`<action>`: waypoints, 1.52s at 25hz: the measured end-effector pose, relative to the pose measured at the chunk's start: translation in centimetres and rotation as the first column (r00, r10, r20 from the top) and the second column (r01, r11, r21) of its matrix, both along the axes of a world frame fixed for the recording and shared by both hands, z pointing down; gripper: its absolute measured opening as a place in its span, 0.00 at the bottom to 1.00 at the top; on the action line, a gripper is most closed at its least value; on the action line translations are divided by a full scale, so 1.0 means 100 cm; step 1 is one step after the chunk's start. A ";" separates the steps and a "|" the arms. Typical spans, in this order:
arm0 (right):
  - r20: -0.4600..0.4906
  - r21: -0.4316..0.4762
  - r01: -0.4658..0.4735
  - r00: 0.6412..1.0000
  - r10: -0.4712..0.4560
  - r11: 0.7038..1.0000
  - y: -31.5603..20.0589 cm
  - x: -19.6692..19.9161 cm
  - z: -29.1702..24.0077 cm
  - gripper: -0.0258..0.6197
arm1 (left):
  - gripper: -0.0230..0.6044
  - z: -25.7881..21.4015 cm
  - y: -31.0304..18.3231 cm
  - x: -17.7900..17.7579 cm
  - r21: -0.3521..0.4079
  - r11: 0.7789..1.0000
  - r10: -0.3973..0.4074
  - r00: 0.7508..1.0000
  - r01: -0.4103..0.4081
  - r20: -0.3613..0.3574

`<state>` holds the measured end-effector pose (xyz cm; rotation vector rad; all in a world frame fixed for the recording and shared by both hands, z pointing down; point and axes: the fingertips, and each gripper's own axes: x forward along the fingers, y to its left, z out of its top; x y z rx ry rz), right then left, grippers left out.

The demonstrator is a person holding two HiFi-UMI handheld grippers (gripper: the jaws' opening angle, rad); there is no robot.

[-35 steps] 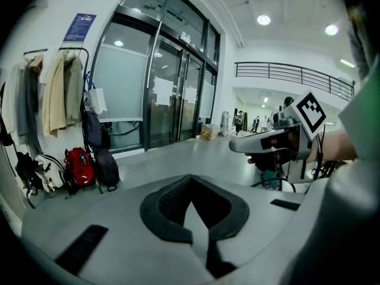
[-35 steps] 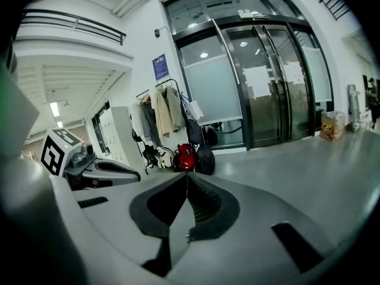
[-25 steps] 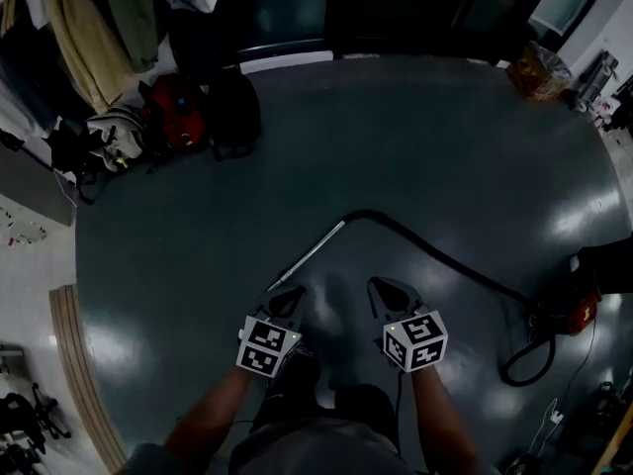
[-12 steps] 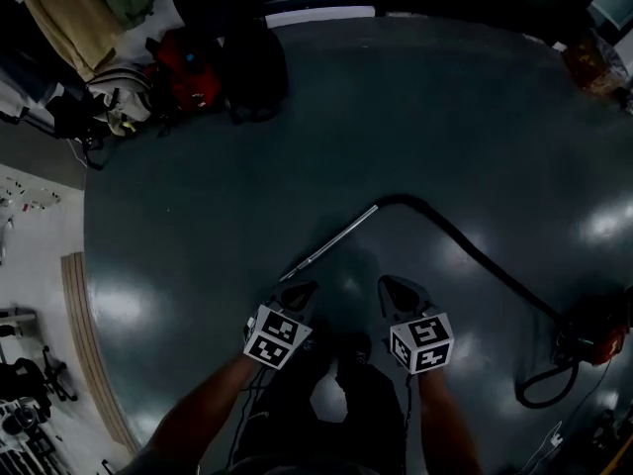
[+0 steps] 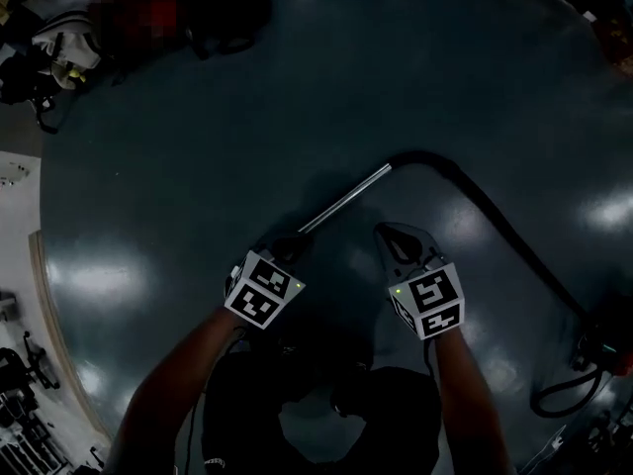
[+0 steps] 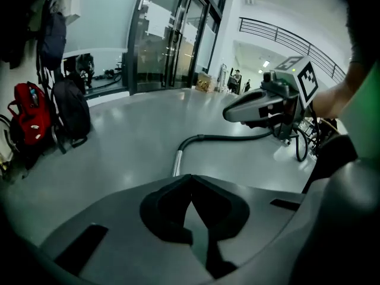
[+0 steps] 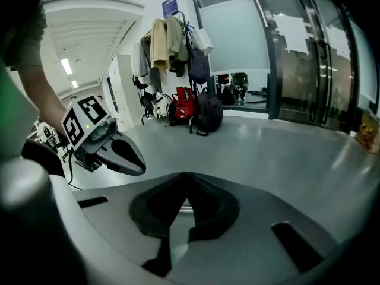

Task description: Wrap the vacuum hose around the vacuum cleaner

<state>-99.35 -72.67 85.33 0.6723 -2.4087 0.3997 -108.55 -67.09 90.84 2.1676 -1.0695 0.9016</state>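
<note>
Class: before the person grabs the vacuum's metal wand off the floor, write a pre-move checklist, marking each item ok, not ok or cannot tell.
1. The left tool open for a grasp: not ok, jaws shut, empty.
2. The right tool open: not ok, shut, empty.
3. The metal wand within reach: ok, its near end lies by the left tool.
4. The hose unknotted: ok where visible.
5. The vacuum cleaner position: cannot tell, mostly off frame.

Black hose (image 5: 495, 216), silver tube (image 5: 346, 198)
</note>
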 end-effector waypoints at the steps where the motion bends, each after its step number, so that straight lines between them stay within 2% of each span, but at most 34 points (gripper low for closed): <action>1: 0.006 -0.001 0.018 1.000 -0.018 1.000 -0.003 -0.003 0.022 0.05 | 0.05 0.026 -0.001 0.001 -0.008 1.000 0.009 1.000 -0.009 0.006; 4: 0.055 -0.023 0.044 0.998 -0.043 0.999 -0.008 -0.009 0.083 0.05 | 0.05 0.089 -0.005 0.004 -0.002 1.000 0.029 1.000 -0.029 0.004; 9: 0.124 -0.058 -0.024 0.992 0.031 0.998 -0.023 -0.009 0.151 0.05 | 0.07 0.163 -0.004 -0.005 -0.019 0.997 0.076 0.997 -0.076 0.025; 13: 0.140 -0.059 -0.021 0.990 0.030 0.998 -0.032 -0.015 0.188 0.05 | 0.22 0.210 -0.007 -0.011 -0.024 0.997 0.078 0.997 -0.077 0.019; 17: 0.086 -0.023 -0.001 0.996 0.003 1.000 -0.046 -0.024 0.210 0.05 | 0.29 0.242 -0.007 -0.015 -0.047 0.994 0.099 0.994 -0.096 0.050; 21: 0.088 -0.036 -0.077 0.993 0.080 0.996 -0.061 -0.033 0.220 0.05 | 0.41 0.268 0.007 -0.017 -0.106 0.987 0.132 0.990 -0.125 0.059; 24: 0.091 -0.085 -0.132 0.986 0.139 0.988 -0.066 -0.031 0.236 0.05 | 0.42 0.286 0.012 -0.014 -0.126 0.983 0.146 0.986 -0.135 0.080; 29: 0.081 -0.128 -0.133 0.986 0.144 0.983 -0.061 -0.025 0.257 0.05 | 0.42 0.313 0.004 -0.021 -0.131 0.985 0.130 0.984 -0.114 0.122; 34: 0.068 -0.169 -0.180 0.979 0.194 0.969 -0.052 -0.008 0.277 0.05 | 0.42 0.323 0.003 -0.025 -0.099 0.989 0.126 0.977 -0.110 0.172; 36: 0.060 -0.197 -0.160 0.983 0.175 0.967 -0.042 -0.007 0.284 0.05 | 0.33 0.324 0.009 -0.026 -0.122 0.985 0.144 0.975 -0.124 0.169; 38: 0.056 -0.227 -0.100 0.992 0.116 0.969 -0.030 -0.004 0.285 0.05 | 0.32 0.321 0.012 -0.023 -0.126 0.985 0.139 0.977 -0.119 0.160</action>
